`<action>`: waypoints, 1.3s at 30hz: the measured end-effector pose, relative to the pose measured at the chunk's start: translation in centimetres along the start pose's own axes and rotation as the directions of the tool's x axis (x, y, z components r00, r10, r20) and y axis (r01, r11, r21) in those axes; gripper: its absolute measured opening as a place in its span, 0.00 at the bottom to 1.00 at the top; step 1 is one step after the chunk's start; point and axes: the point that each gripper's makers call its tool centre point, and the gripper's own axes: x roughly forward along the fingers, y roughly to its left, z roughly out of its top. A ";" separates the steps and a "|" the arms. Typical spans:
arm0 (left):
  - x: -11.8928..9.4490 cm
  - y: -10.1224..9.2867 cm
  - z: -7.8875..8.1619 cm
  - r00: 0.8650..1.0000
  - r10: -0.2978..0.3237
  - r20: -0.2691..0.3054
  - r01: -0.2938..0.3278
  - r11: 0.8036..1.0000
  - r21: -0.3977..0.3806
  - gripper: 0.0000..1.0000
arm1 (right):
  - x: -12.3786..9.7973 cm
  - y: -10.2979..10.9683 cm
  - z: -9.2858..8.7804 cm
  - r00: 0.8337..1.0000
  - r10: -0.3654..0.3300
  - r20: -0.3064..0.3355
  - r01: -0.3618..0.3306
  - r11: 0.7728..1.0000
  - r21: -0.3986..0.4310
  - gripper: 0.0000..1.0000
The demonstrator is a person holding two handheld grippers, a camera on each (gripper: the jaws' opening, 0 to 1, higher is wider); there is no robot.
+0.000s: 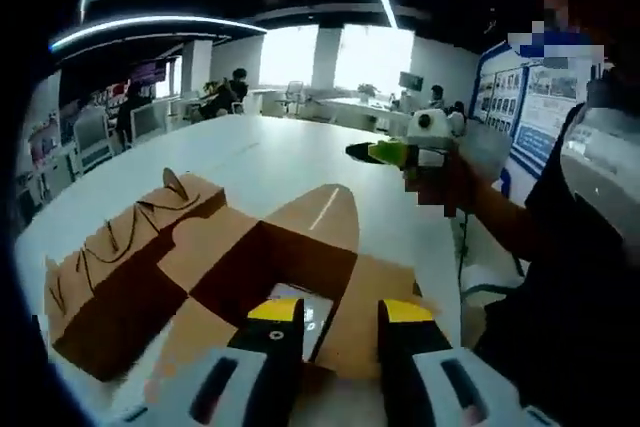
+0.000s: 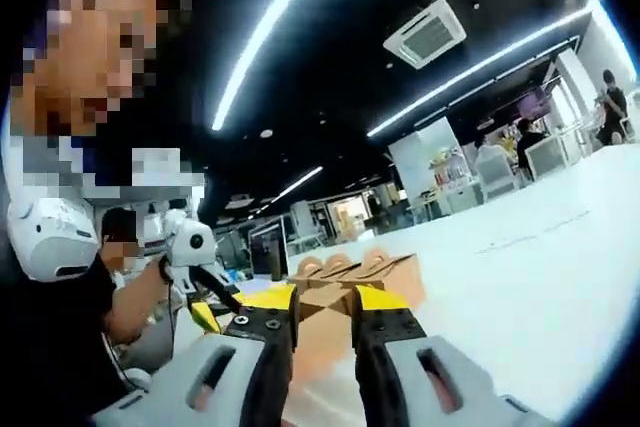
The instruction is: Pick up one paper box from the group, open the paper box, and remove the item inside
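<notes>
Box open on the table, item showing.

Your left gripper [image 1: 340, 319], low centre of left gripper view, jaws parted w/ nothing between, hangs over the opened paper box [image 1: 290, 267], prob. lined up for the pale item [image 1: 305, 309] inside. Right gripper [image 2: 322, 309], also parted & empty, is held level twd the box group [image 2: 350, 272] at frame centre.
</notes>
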 end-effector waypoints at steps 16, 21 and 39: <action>2.7 0.8 -2.2 0.980 0.042 -0.196 -0.018 0.992 0.122 0.13 | -1.7 3.6 -0.7 0.997 0.039 -0.061 -0.042 0.998 -0.046 0.22; 2.8 2.0 -1.8 0.979 0.164 -0.120 -0.137 0.968 0.208 0.04 | -2.3 3.3 -1.5 0.997 0.021 -0.080 -0.024 0.999 -0.037 0.22; 4.2 1.1 -3.7 0.803 0.595 0.007 -0.371 0.491 0.788 0.04 | -1.9 3.2 -2.8 0.992 0.018 -0.122 -0.022 0.999 -0.033 0.22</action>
